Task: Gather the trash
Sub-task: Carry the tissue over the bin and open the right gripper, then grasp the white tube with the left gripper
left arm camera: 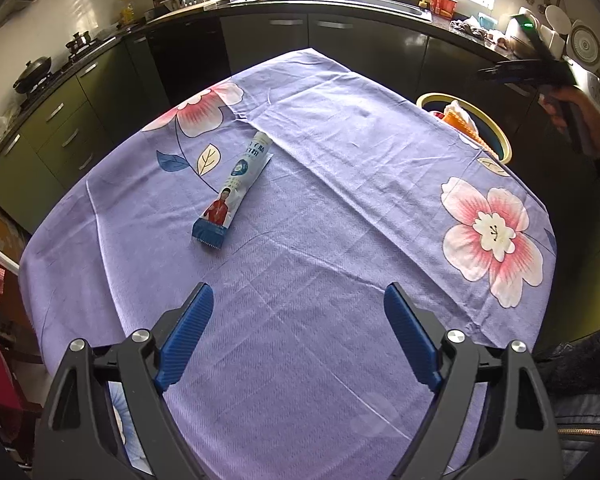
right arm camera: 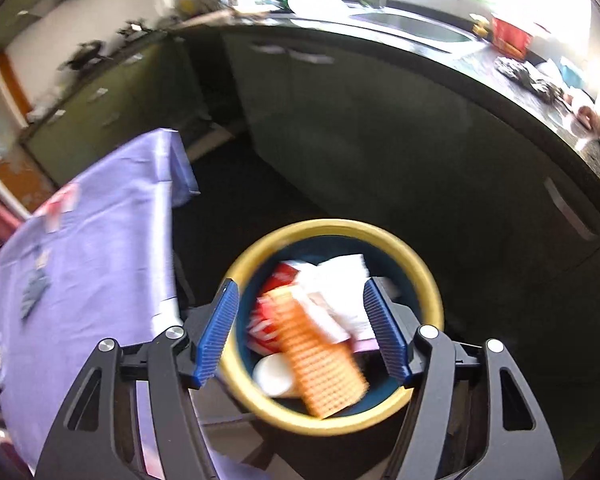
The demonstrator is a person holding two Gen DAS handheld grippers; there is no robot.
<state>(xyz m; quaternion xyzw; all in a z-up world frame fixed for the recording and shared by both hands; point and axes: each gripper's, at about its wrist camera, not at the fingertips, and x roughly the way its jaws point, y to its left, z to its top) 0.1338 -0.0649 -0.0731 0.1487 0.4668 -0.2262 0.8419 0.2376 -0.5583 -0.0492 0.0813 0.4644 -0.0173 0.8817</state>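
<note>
So the right gripper point(right arm camera: 300, 326) is hanging over the yellow-rimmed bin point(right arm camera: 428, 280) beside the table, fingers spread apart with nothing pinched between them. The orange waffle-pattern wrapper point(right arm camera: 324, 364) looks to be lying in the bin on top of a red packet point(right arm camera: 266, 322) and some white paper point(right arm camera: 340, 284), though the shot is pretty blurry, so I'd say that drop-off is basically done. The left gripper point(left arm camera: 299, 334) hovers above the purple flowered tablecloth point(left arm camera: 340, 200) with its fingers wide and empty. Only 1 piece of trash shows on the table: a long blue and white sachet point(left arm camera: 232, 190), lying flat, well ahead and a bit left of the left gripper. Next move, I reckon: bring the left gripper forward over it, line the fingers across its narrow width, come down and pinch. It's thin and flat, so catching tablecloth with it is the risk.
</note>
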